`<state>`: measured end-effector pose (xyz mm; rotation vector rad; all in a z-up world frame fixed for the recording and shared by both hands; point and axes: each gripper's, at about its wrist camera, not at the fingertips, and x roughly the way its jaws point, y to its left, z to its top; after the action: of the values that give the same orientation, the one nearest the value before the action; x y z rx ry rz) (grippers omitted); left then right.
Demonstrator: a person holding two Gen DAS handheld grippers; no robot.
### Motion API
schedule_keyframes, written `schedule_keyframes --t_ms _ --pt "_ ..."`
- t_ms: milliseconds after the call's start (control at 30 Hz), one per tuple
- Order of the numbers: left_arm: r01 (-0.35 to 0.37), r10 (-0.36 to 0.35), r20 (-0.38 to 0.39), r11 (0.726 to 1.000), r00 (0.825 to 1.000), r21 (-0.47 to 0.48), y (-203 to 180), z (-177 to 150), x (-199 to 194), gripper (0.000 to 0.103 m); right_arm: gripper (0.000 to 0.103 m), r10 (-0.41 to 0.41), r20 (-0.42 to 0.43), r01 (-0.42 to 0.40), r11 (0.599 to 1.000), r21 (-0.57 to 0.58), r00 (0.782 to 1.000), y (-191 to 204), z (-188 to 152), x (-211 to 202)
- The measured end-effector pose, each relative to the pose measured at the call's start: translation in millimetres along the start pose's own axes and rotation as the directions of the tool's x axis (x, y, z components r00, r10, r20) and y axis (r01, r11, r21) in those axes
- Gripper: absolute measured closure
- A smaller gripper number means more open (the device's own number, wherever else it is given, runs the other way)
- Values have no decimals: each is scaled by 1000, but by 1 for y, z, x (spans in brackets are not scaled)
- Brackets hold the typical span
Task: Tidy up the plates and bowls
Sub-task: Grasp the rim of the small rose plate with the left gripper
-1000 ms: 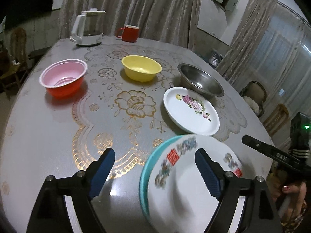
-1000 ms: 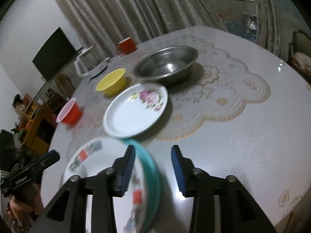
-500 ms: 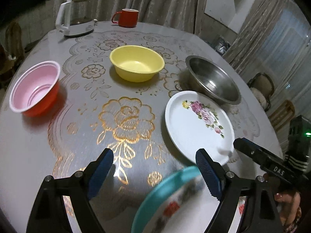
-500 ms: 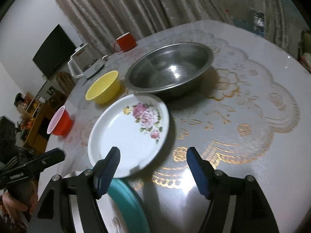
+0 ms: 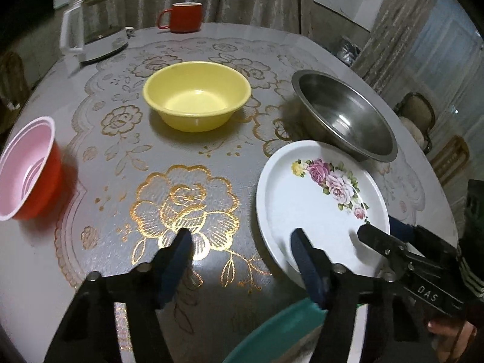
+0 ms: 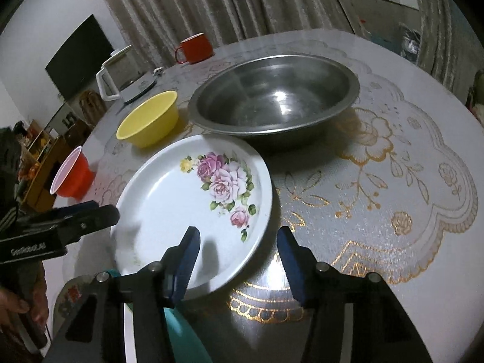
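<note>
A white rose-pattern plate (image 5: 314, 202) (image 6: 187, 211) lies flat on the table in front of both grippers. My left gripper (image 5: 242, 260) is open and empty, its right finger over the plate's near left rim. My right gripper (image 6: 237, 261) is open and empty, straddling the plate's near right rim; it also shows in the left wrist view (image 5: 384, 242). A teal-rimmed plate (image 5: 272, 332) (image 6: 181, 326) lies under both grippers at the near edge. A steel bowl (image 5: 345, 118) (image 6: 272, 96), a yellow bowl (image 5: 196, 93) (image 6: 148, 118) and a red bowl with pink inside (image 5: 27, 163) (image 6: 72, 172) stand apart.
A red mug (image 5: 181, 16) (image 6: 193, 48) and a white kettle (image 5: 90, 27) (image 6: 124, 75) stand at the table's far side. Chairs (image 5: 417, 115) stand beyond the right edge. The tablecloth (image 5: 181, 190) carries gold flower prints.
Both grippers moved forward from the teal-rimmed plate toward the rose plate. The right gripper opened wider and left the teal-rimmed plate's rim. The teal-rimmed plate now sits at the frames' bottom.
</note>
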<state>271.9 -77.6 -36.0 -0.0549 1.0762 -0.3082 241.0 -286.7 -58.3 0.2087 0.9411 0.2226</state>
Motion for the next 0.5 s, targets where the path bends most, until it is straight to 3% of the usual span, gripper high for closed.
schedule_keyframes --t_ms 100,167,300,500 --pt "0 0 -7 1000 1000 30 -5 1 4 57 66 -42 34 43 998 -42 999 5 -1 1" --pt "14 -13 -13 998 1000 56 -9 2 7 65 69 -56 60 60 996 -60 997 5 -3 1" --pt "27 -25 -31 995 999 91 -14 5 13 71 76 -19 63 22 999 -38 998 -1 -1 2" --pt "34 -29 -49 993 998 111 -20 7 22 72 77 -23 61 26 999 -47 998 1 -2 2"
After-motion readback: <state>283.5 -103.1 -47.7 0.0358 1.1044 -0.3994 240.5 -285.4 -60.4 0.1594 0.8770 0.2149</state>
